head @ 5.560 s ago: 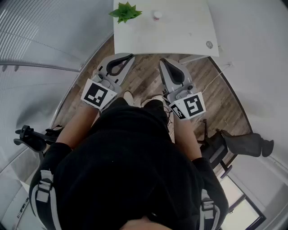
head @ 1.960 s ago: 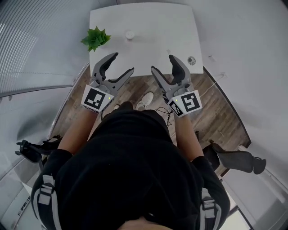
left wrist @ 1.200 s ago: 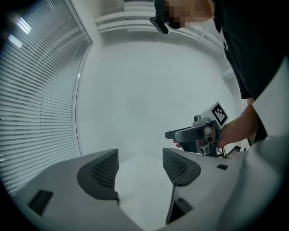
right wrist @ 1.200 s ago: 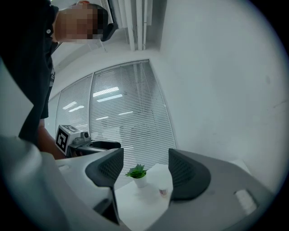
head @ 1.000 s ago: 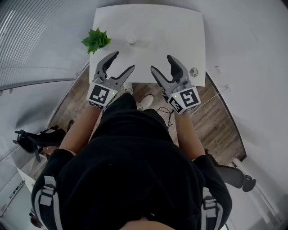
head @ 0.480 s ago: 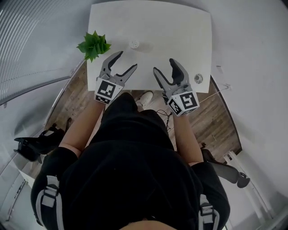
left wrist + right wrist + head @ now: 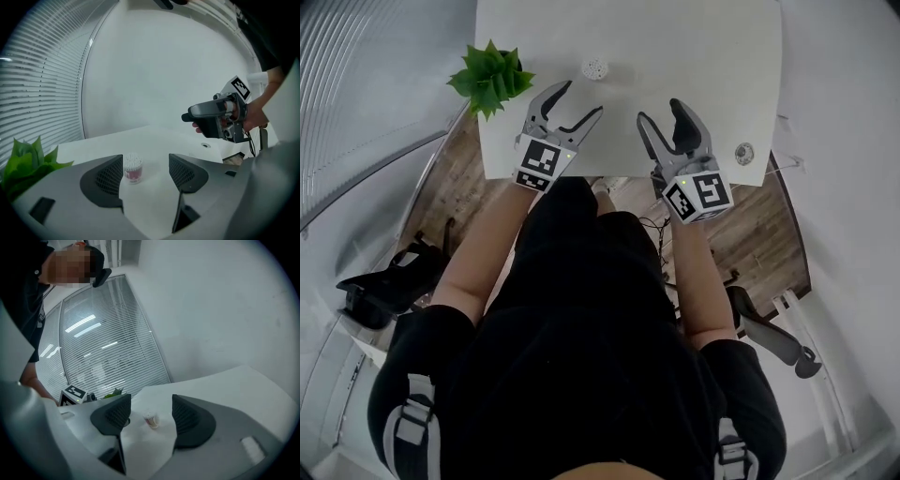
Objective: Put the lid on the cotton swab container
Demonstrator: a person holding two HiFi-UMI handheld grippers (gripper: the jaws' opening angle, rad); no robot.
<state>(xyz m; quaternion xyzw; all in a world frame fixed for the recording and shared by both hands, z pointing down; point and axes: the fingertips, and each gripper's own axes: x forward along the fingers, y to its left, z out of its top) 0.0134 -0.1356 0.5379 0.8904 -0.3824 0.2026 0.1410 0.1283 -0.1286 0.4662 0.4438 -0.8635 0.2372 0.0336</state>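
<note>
The cotton swab container (image 7: 594, 68) stands uncovered on the white table (image 7: 712, 56), full of white swabs. It shows small between the jaws in the left gripper view (image 7: 133, 168) and in the right gripper view (image 7: 151, 420), well beyond both. Its round lid (image 7: 744, 153) lies flat near the table's right front corner and appears as a small disc (image 7: 205, 145). My left gripper (image 7: 579, 98) hangs open over the table's front edge, empty. To its right, my right gripper (image 7: 660, 112) is held level with it. Its jaws are closing, wide apart, with nothing between them.
A green potted plant (image 7: 492, 77) sits at the table's left front corner, close to my left gripper. Wooden floor (image 7: 759, 234) and a black chair (image 7: 380, 291) lie below the table edge. Window blinds (image 7: 108, 348) curve along the left wall.
The person has stepped closer to the table. Both grippers have moved forward from beside the front edge to over the tabletop, nearer the container.
</note>
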